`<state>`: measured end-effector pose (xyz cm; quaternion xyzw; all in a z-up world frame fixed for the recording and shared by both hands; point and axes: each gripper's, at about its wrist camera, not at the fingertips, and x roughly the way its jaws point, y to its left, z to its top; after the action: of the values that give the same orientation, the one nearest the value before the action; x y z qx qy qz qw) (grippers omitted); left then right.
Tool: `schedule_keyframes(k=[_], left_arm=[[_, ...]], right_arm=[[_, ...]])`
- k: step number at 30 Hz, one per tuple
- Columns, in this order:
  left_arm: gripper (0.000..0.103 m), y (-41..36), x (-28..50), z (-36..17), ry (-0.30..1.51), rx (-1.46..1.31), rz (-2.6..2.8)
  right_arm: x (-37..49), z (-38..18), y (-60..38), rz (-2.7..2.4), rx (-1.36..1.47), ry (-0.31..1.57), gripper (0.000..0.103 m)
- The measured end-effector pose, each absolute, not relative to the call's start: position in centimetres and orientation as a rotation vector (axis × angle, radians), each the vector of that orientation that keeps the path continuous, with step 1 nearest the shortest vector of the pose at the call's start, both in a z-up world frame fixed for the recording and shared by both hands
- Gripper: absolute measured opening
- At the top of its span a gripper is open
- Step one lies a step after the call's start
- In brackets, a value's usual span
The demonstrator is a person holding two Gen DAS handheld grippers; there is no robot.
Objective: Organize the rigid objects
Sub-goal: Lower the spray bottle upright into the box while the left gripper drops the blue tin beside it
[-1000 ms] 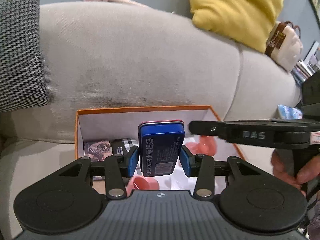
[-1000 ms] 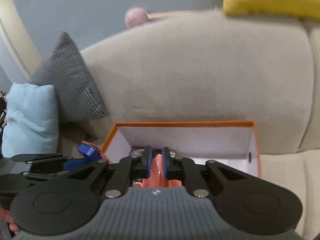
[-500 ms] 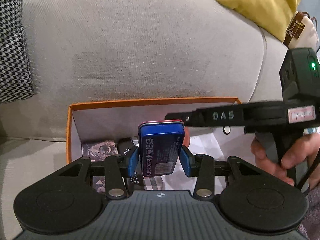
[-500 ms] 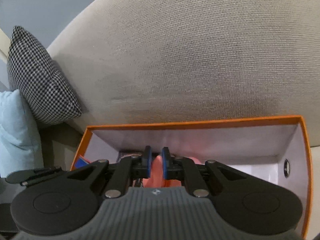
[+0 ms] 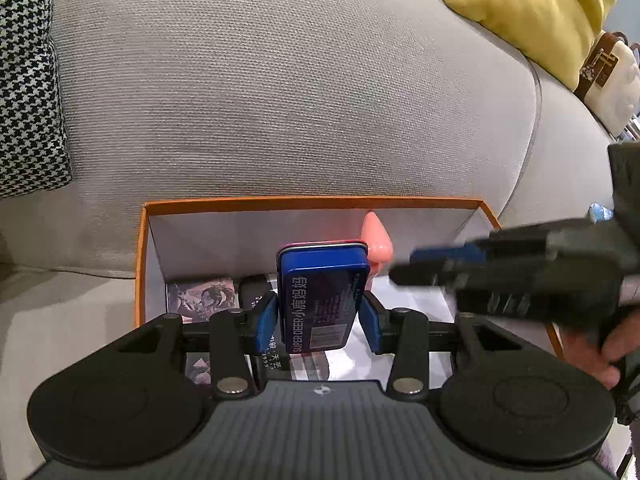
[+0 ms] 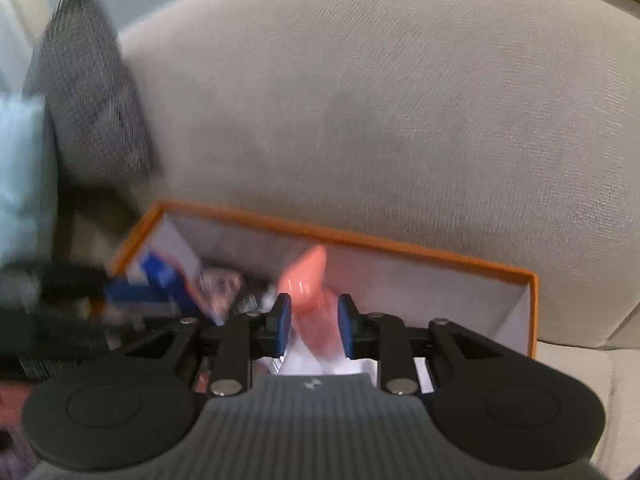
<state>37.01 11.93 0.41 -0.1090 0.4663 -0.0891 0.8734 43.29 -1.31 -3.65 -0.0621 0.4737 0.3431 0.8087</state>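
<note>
On the left, the left hand-held gripper [image 5: 320, 320] is clamped on a blue tin [image 5: 322, 298], its 2 blue pads pressing the tin's narrow sides. The tin stands on end, printed face toward the camera, over the left half of the orange-rimmed box [image 5: 312, 201]. Holding it by the short sides probably keeps it slim enough to slot in among what already lies there: a picture card [image 5: 200, 294] and a dark packet [image 5: 256, 286] on the floor of the box at its left wall. The gripper tilts steeply down into the box, which sits on the sofa seat against the grey backrest [image 5: 280, 100].

To the right, the right hand-held gripper [image 6: 314, 326] also pitches down over the box, and its jaws are opening. A pink plastic piece [image 6: 310, 292] stands between the pads, leaning left, and the pads no longer seem to press it, so I judge it is being let go into the box's middle. In the left wrist view that gripper reaches in from the right edge, blurred, with a person's fingers [image 5: 608, 354] on its handle.
</note>
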Motion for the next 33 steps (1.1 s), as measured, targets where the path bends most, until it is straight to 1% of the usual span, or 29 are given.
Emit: schedule_keyframes(k=[7, 8, 9, 14, 20, 24, 28, 33], left_arm=[[0.05, 11.9, 37.1, 0.8, 0.974, -0.212, -0.179], [0.05, 12.0, 37.2, 0.7, 0.977, -0.211, -0.179], [0.05, 12.0, 37.2, 0.7, 0.979, -0.211, -0.182], [0.05, 11.9, 37.6, 0.4, 0.99, -0.224, -0.198], [0.05, 10.4, 38.3, 0.2, 1.032, -0.238, -0.247], [0.05, 8.2, 39.1, -0.4, 1.105, -0.193, -0.288], [0.05, 5.4, 39.9, -1.9, 1.231, -0.129, -0.323], [0.05, 4.0, 41.4, -4.1, 1.353, -0.093, -0.271]], right_arm=[[43.9, -6.9, 1.5, 0.79, -0.328, 1.082, 0.026], [44.1, -7.3, 1.8, 0.791, -0.343, 1.089, 0.026], [44.3, -7.5, 2.1, 0.793, -0.357, 1.087, 0.022], [44.1, -7.9, 2.7, 0.828, -0.433, 1.048, 0.023], [43.5, -6.6, 0.4, 0.772, -0.425, 1.015, 0.023], [42.8, -4.7, -2.1, 0.733, -0.41, 0.98, 0.023], [41.5, -3.8, -3.5, 0.741, -0.428, 0.968, 0.023], [41.2, -4.5, -2.9, 0.752, -0.436, 0.975, 0.023]])
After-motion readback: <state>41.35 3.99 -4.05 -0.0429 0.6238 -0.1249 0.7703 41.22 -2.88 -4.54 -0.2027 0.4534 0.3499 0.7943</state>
